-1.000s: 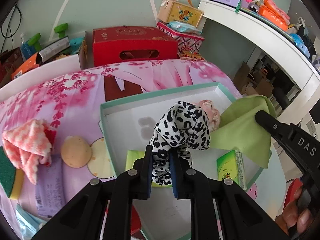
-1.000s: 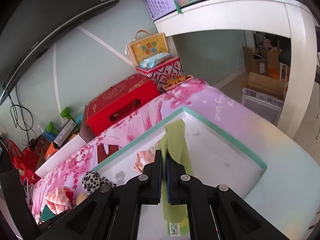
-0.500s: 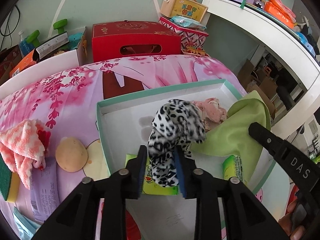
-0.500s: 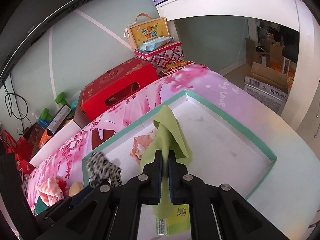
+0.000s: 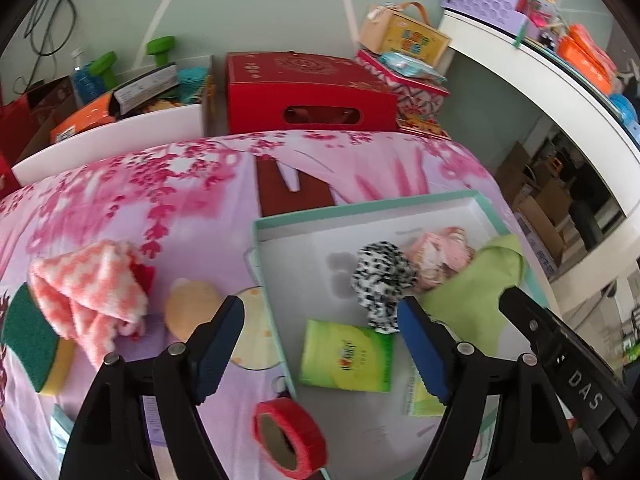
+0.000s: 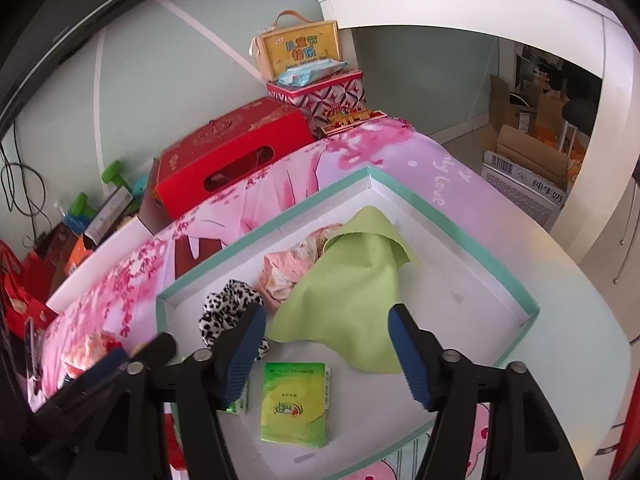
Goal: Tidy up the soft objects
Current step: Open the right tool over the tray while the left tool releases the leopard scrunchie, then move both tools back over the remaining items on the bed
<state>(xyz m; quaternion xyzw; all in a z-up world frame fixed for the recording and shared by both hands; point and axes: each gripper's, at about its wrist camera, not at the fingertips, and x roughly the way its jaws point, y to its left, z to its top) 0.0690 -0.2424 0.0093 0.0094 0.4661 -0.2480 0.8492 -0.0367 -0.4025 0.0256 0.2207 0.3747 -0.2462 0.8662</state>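
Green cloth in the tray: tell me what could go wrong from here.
The green cloth drapes over the pink fabric, so a later grab could drag both. The leopard-print piece lies close to the left gripper, whose open jaws might snag it. The pink checkered towel sits outside the tray, so it may be missed.

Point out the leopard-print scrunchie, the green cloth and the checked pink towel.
leopard-print scrunchie [image 5: 382, 276]: left wrist view, middle of its bunched fabric.
green cloth [image 6: 352, 292]: right wrist view, its flat centre.
checked pink towel [image 5: 86, 292]: left wrist view, middle of its folds.
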